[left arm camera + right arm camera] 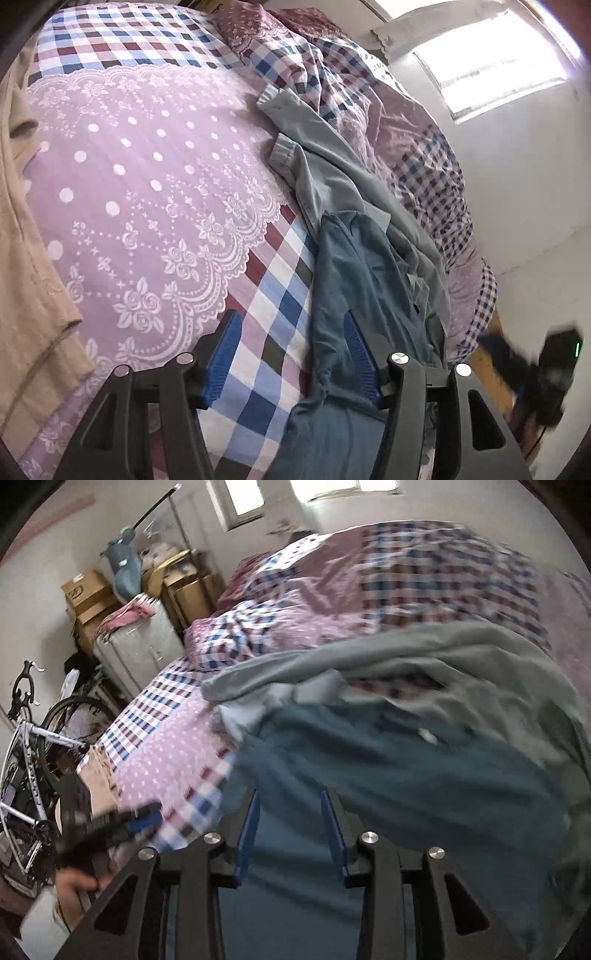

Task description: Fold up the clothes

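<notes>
A dark blue shirt [354,266] lies crumpled on the bed, with a grey-green garment [332,162] bunched beyond it, its cuffs toward the pink sheet. My left gripper [291,354] is open just above the shirt's left edge; its right finger [360,358] is over the cloth and its left finger over the checked sheet. In the right wrist view my right gripper [291,830] is open low over the blue shirt [406,775], with the grey-green garment [443,657] behind. Each gripper appears blurred in the other's view: the right gripper [554,369] and the left gripper [122,827].
A beige garment [22,258] lies along the bed's left side. A checked quilt [424,158] is heaped at the far side. The pink lace-print sheet [147,166] is bare. A bicycle [29,738], a suitcase [136,650] and cardboard boxes [88,594] stand beside the bed.
</notes>
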Demonstrator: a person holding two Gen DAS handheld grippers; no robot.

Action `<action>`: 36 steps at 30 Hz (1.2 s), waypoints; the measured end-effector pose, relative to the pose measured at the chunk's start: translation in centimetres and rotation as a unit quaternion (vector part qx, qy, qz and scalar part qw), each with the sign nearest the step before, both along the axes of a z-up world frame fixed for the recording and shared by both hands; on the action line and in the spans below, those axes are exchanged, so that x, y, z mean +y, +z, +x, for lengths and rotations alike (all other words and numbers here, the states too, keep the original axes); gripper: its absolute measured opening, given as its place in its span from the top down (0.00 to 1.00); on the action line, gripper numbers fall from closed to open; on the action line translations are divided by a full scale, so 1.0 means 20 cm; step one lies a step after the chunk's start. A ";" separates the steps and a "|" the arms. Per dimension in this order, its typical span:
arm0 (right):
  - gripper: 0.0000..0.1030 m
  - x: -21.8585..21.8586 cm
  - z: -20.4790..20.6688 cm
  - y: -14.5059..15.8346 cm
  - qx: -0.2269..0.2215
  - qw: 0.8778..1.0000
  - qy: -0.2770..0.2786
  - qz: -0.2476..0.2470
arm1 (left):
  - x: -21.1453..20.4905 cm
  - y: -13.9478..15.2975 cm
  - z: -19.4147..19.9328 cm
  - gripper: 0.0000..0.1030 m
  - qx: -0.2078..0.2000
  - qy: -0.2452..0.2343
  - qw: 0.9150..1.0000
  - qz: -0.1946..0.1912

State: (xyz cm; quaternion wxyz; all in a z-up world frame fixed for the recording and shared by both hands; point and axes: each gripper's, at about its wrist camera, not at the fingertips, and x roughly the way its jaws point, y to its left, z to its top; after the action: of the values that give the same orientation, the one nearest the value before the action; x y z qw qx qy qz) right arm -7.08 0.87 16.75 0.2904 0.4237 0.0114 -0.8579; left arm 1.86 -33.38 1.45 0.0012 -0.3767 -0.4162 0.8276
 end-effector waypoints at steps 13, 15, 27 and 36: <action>0.64 0.64 0.70 -0.37 -0.021 0.994 -0.090 -0.052 | 0.39 0.01 -0.02 0.86 -0.069 -0.161 0.962 -0.207; 0.64 0.70 0.74 -0.40 -0.023 0.993 -0.098 -0.061 | 0.35 0.01 -0.01 0.89 -0.070 -0.130 0.967 -0.206; 0.64 0.71 0.83 -0.50 0.002 0.993 -0.095 -0.065 | 0.20 0.05 0.33 0.56 -0.050 -0.035 0.972 -0.227; 0.63 0.72 0.90 -0.44 0.034 0.991 -0.101 -0.082 | 0.22 -0.03 0.75 0.53 -0.056 -0.013 0.991 -0.123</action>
State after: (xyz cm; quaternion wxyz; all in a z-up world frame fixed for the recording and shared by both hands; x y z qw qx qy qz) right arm 10.83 15.25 7.92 0.2349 0.3685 -0.0920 -0.8947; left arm 16.94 -28.90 0.76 -0.0575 -0.4251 -0.3061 0.8499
